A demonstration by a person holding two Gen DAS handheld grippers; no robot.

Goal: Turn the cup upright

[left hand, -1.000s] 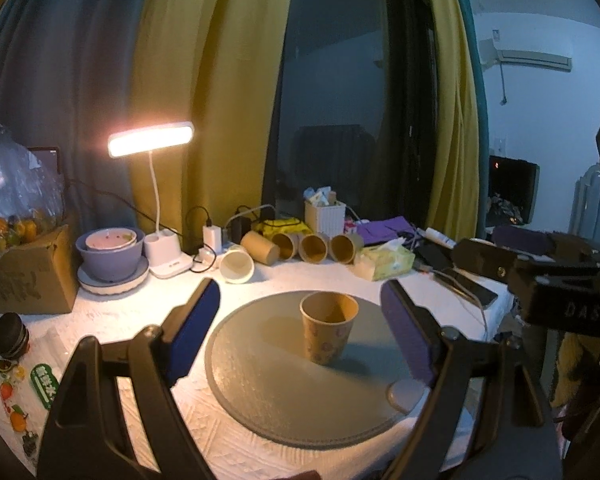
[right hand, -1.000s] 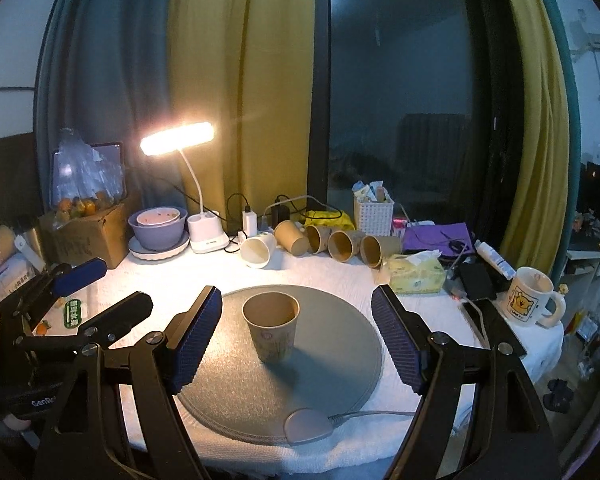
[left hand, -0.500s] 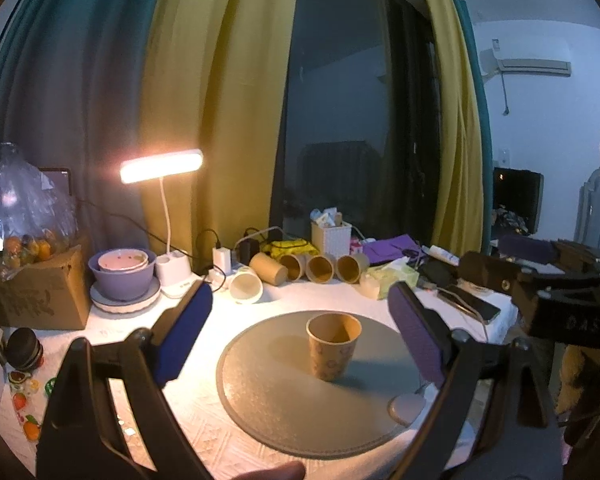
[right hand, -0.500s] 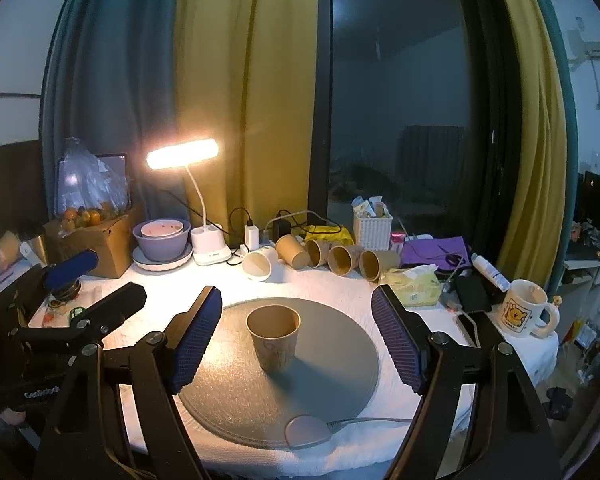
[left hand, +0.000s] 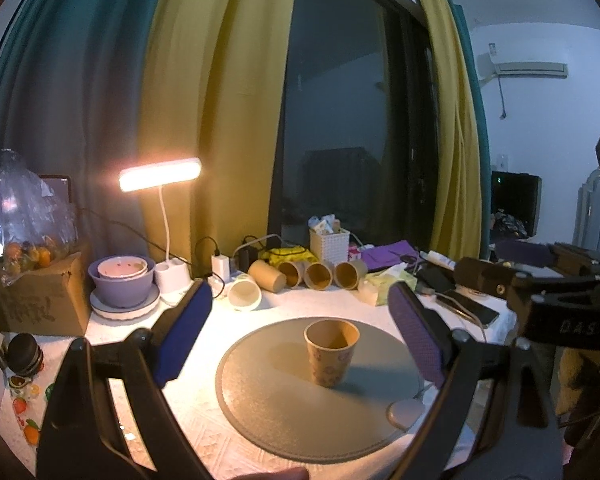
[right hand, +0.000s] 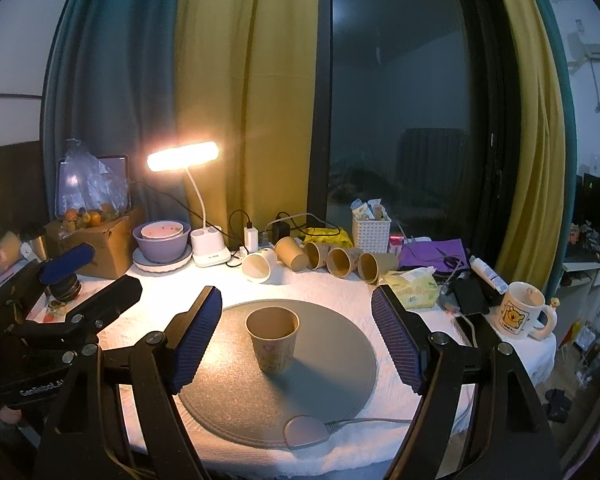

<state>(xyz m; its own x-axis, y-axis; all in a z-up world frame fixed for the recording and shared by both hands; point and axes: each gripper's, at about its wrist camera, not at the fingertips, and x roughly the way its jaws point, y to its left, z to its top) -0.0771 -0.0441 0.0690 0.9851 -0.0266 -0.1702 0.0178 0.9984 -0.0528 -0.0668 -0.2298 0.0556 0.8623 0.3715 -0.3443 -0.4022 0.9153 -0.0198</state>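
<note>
A white-clothed table (right hand: 331, 288) fills the lower frame, bearing a round grey mat (right hand: 331, 384), lamp (right hand: 210, 246) and cardboard box (right hand: 104, 246) at left.

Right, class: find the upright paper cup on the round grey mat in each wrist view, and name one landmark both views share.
Left wrist: the paper cup stands right of centre on the round grey mat.
Right wrist: the paper cup stands left of centre on the mat.
Shared landmark: the lit desk lamp, behind and left of the cup.

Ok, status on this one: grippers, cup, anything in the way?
Left gripper open, empty. Right gripper open, empty. Paper cup upright on round grey mat, untouched. Nothing between fingers and cup.
</note>
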